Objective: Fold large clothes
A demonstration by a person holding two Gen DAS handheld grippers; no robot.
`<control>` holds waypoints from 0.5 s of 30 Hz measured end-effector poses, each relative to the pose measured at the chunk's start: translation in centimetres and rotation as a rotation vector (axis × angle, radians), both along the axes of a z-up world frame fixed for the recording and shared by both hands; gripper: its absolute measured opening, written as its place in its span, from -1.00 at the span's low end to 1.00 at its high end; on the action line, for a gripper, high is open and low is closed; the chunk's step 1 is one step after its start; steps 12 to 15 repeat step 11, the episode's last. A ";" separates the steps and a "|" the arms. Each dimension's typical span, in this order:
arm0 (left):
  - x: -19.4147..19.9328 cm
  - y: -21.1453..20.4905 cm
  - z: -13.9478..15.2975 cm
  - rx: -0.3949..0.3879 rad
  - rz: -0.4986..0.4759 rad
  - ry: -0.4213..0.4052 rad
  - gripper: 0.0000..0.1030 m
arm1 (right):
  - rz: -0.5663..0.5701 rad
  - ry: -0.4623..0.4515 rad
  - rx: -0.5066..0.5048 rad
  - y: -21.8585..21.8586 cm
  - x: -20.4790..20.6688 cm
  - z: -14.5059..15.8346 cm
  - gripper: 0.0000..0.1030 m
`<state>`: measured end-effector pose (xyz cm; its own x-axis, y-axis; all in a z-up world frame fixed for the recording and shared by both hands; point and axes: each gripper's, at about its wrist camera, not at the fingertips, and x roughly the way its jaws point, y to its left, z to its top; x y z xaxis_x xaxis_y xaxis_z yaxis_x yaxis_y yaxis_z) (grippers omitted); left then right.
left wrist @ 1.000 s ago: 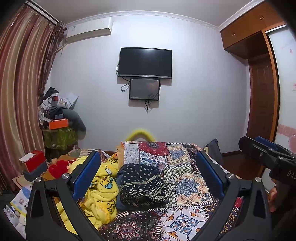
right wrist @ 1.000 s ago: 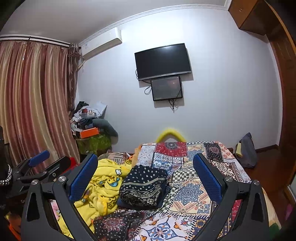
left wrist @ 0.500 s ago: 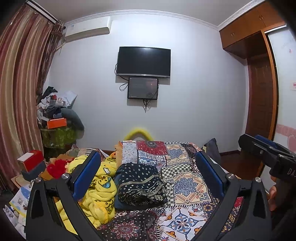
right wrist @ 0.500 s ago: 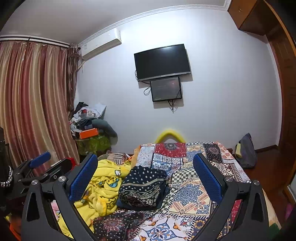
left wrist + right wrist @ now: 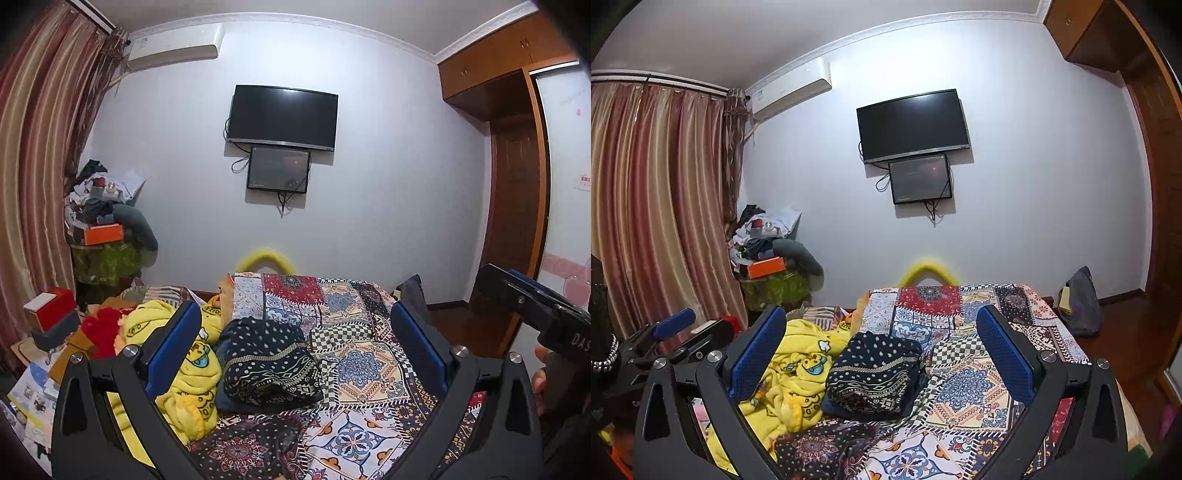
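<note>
A folded dark navy garment with white dots and patterned bands lies on the patchwork bedspread. A crumpled yellow cartoon-print garment lies against its left side. My left gripper hovers above the bed's near end, open and holding nothing. The right gripper shows at that view's right edge. In the right wrist view my right gripper is open and empty above the same dark garment and yellow garment. The left gripper sits at the far left, lower down.
A dark red patterned cloth lies at the bed's near edge. Boxes and papers clutter the floor on the left. A heaped table stands by the curtain. A bag leans beyond the bed on the right, near the wardrobe.
The left wrist view has drifted slightly, so the room sits a little left and higher in it. Both grippers stay open, and the clothes have not moved.
</note>
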<state>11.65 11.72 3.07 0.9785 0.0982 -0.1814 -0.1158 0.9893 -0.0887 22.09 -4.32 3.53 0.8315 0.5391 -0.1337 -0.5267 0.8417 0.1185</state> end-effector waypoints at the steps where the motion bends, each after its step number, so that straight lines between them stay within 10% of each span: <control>1: 0.1 -0.1 -0.1 0.001 -0.002 0.003 0.99 | -0.001 0.001 -0.001 0.0 0.0 0.0 0.99; 15: 0.3 -0.5 -0.3 0.024 -0.001 0.014 0.99 | -0.003 0.011 -0.003 0.4 0.2 -0.3 0.99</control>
